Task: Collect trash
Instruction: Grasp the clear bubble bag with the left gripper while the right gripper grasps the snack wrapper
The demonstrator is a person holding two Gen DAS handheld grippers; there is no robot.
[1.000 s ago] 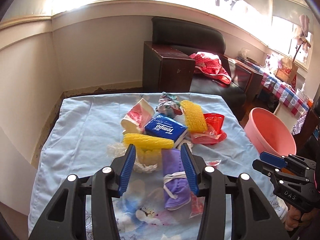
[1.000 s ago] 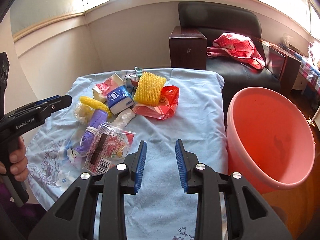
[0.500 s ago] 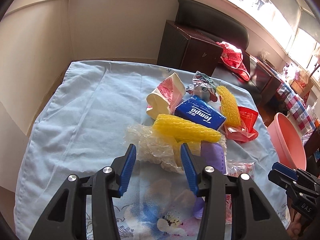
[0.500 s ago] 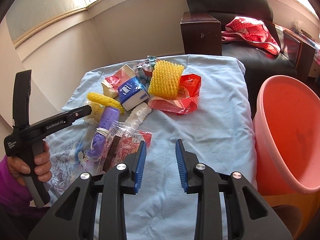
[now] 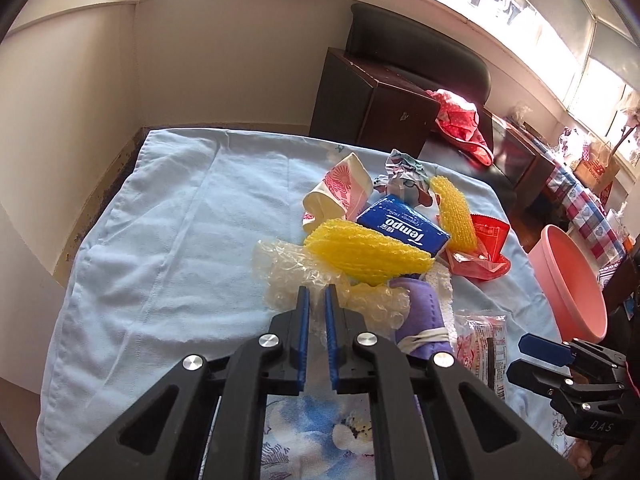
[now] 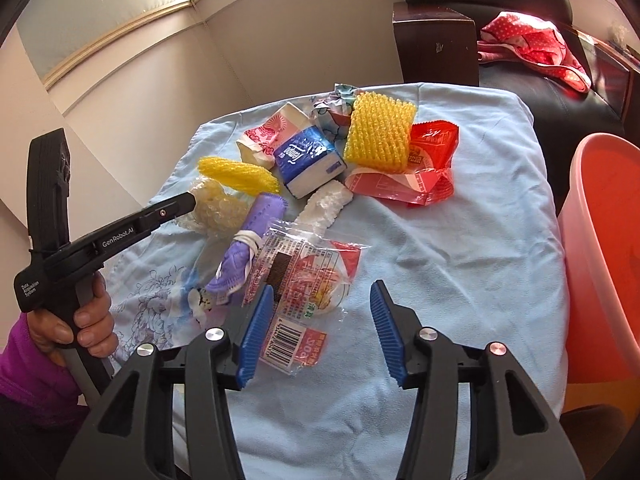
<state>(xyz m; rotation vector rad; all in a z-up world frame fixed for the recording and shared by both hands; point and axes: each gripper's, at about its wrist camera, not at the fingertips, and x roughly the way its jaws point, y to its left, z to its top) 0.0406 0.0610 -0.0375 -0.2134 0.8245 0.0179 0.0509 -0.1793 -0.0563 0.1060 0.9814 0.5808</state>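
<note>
On bench, blue cloth | far right: pink basin, empty as seen | centre: trash heap | left tool has just closed, now pinching bubble wrap – first pickup likely | right tool jaws just widened, over snack wrapper, not gripping.
</note>
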